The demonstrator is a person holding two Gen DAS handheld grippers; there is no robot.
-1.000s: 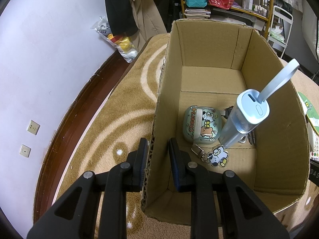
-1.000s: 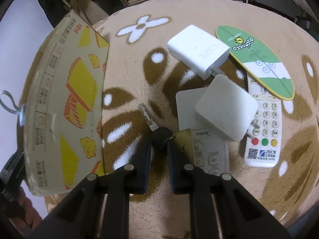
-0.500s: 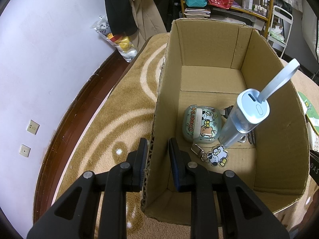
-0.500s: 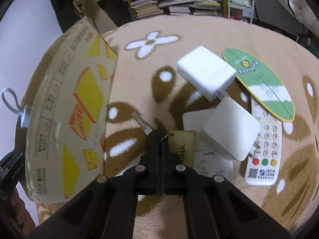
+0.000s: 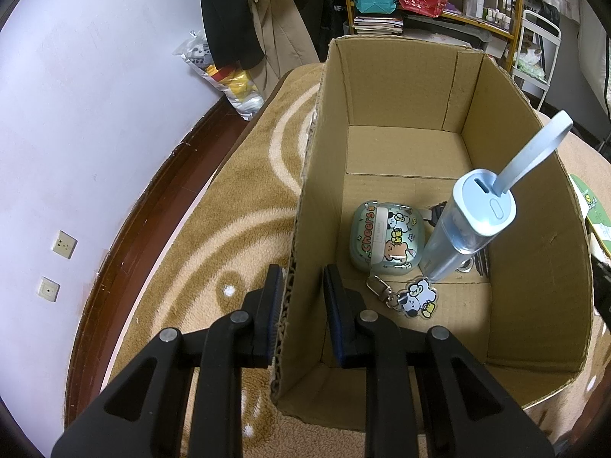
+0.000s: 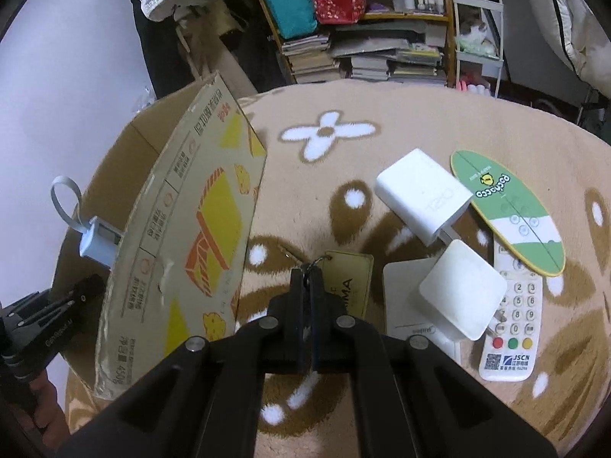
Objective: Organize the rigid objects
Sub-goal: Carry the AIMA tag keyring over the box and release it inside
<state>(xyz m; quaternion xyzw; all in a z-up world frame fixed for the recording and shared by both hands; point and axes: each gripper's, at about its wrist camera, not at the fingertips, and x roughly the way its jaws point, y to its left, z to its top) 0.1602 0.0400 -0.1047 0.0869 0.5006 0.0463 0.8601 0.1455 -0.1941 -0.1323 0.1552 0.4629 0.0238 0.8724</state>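
The left gripper (image 5: 299, 290) straddles the near wall of the cardboard box (image 5: 404, 76), jaws narrowly parted, steadying it. Right of the box, the right gripper (image 6: 305, 278) pinches a key (image 6: 305, 267) with its tan tag (image 6: 349, 276), clear of the rug (image 6: 382, 122).

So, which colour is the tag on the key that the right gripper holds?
Tan or golden-brown tag with dark lettering, seen best in the right wrist view.
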